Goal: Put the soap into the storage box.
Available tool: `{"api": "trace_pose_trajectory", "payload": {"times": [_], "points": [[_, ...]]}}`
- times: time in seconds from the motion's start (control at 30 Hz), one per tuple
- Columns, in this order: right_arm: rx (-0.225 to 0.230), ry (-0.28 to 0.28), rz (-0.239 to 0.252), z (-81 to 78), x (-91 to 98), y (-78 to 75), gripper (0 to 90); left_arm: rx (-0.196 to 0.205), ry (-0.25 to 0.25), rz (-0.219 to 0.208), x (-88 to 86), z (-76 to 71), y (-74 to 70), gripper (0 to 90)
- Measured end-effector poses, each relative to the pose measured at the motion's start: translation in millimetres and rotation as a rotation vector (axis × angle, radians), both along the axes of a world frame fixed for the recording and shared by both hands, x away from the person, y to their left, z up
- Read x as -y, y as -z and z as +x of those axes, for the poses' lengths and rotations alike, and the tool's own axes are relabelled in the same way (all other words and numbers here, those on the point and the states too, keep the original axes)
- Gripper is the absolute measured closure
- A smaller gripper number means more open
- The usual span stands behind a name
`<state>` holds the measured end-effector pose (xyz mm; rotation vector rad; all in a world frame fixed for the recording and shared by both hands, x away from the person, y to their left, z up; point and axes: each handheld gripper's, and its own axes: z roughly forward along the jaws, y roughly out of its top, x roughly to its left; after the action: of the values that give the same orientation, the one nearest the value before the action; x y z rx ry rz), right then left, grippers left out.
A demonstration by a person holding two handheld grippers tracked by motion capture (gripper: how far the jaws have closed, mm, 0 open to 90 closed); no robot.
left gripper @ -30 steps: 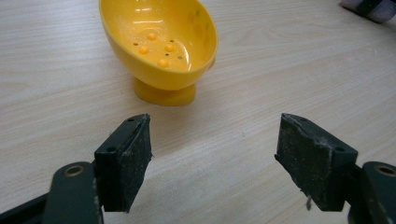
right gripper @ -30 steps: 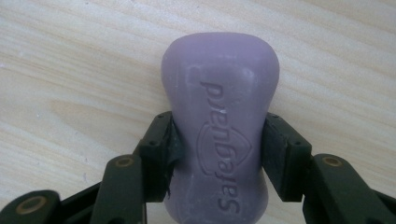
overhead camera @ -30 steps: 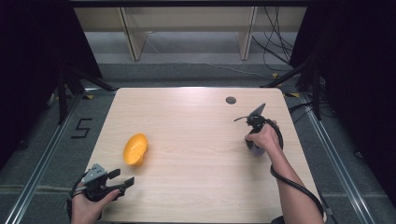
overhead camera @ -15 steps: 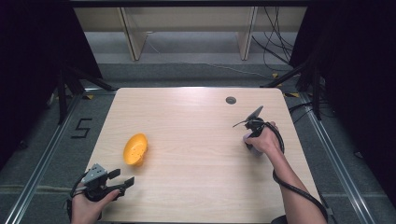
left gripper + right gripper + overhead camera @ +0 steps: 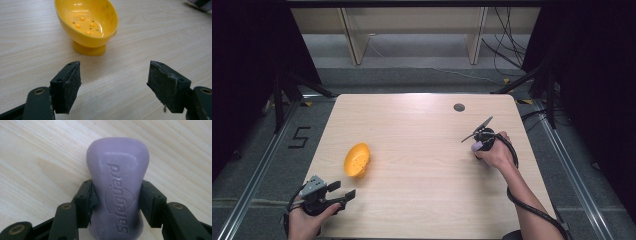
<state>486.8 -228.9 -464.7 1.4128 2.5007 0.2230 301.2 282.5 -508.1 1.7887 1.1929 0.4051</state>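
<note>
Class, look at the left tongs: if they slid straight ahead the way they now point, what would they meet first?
Probably the yellow dish. It stands just ahead of the open left tongs, slightly left of centre, with bare table between. Depth is hard to judge, so the left pad might strike its foot first.

The setting was a lab-style recording bay: a lone pale wooden table (image 5: 422, 165) stood on grey floor (image 5: 262, 145), flanked by black curtains (image 5: 247, 75), with loose cables (image 5: 507, 45) and a taped "5" (image 5: 299, 137) floor marker.
</note>
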Motion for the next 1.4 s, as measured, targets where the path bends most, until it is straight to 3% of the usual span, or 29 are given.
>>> {"api": "trace_pose_trajectory", "payload": {"times": [0.03, 0.2, 0.37, 0.4, 0.47, 0.77, 0.8, 0.87, 0.93, 1.17, 1.23, 1.3, 1.33, 1.37, 1.4], "points": [[0.001, -0.006, 0.018, -0.7, 0.7, 0.0, 50.1, 0.000, 0.008, -0.006, -0.2, 0.3, 0.2, 26.0], [0.043, -0.026, -0.013, -10.0, -0.7, -4.8, 50.1, 0.000, 0.002, -0.014, -0.2, -0.2, 0.1, 26.1], [0.094, -0.100, -0.008, -18.2, -1.6, -10.1, 50.1, -0.002, -0.005, -0.006, 0.7, -0.7, -0.2, 26.2], [0.107, -0.111, -0.026, -22.2, -3.3, -13.0, 50.1, 0.000, -0.002, -0.004, 0.6, -0.6, -0.2, 26.2], [0.109, -0.103, -0.007, -25.6, -5.7, -14.2, 50.1, 0.001, -0.004, -0.006, 0.7, -0.8, -0.3, 26.2], [0.196, -0.198, -0.021, -42.9, -11.5, -23.7, 50.1, 0.000, -0.004, -0.008, 1.1, -0.7, -0.2, 26.2], [0.207, -0.191, -0.029, -45.2, -12.6, -24.6, 50.1, 0.001, -0.004, -0.008, 1.1, -0.7, -0.1, 26.2], [0.223, -0.229, -0.039, -47.3, -13.0, -26.0, 50.1, -0.001, -0.003, -0.005, 0.8, -0.5, -0.1, 26.2], [0.270, -0.242, -0.077, -55.1, -16.1, -28.8, 50.1, 0.000, -0.002, -0.006, 0.8, -0.4, -0.1, 26.2], [0.321, -0.289, -0.107, -71.4, -21.9, -29.9, 50.1, -0.001, 0.004, -0.012, 0.5, 0.3, 0.4, 26.2], [0.361, -0.328, -0.144, -78.2, -23.7, -30.3, 50.1, 0.000, 0.004, -0.013, 0.7, 0.2, 0.4, 26.3], [0.362, -0.321, -0.144, -80.8, -24.8, -30.4, 50.1, -0.001, 0.001, -0.019, 1.0, 0.2, 0.6, 26.3], [0.380, -0.333, -0.162, -83.6, -25.6, -31.0, 50.1, -0.002, 0.001, -0.019, 1.0, 0.2, 0.6, 26.3], [0.413, -0.373, -0.210, -87.3, -26.2, -31.9, 50.1, 0.002, 0.002, -0.013, 0.7, 0.2, 0.4, 26.4], [0.413, -0.373, -0.210, -87.3, -26.2, -31.9, 50.1, 0.003, 0.003, -0.010, 0.5, 0.2, 0.2, 26.4]]}}
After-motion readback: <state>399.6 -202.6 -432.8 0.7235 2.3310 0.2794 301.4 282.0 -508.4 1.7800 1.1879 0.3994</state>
